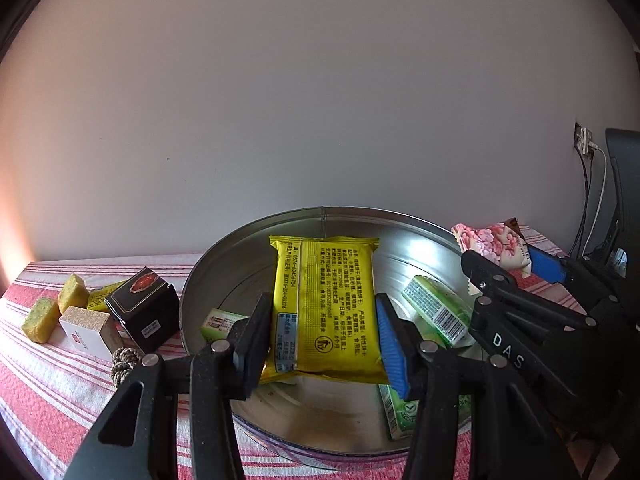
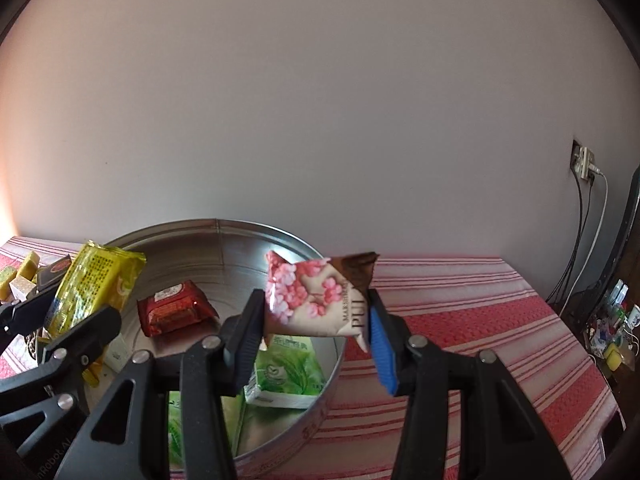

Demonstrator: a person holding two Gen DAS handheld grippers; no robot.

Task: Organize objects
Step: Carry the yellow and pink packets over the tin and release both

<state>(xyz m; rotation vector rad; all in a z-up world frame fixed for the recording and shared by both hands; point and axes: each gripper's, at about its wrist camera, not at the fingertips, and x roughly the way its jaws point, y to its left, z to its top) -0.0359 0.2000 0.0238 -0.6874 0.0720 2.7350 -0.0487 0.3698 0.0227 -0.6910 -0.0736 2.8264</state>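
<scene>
A plain pale wall [image 1: 320,100] rises behind a red-and-white striped tablecloth [image 2: 460,320], with cables [image 2: 580,240] hanging at right.

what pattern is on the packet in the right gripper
Pink blossoms on a pale packet with a brown corner, clearest in the right wrist view.

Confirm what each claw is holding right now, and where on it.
Left claw: yellow snack packet, pinched across its lower half by both long side edges, over the round metal tin. Right claw: pink floral packet, pinched by its two side edges.

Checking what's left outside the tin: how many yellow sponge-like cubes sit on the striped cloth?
2. Both lie at the cloth's far-left end: one cube nearest the edge, the other cube just behind it beside the black box. Boxes may hide more.
</scene>
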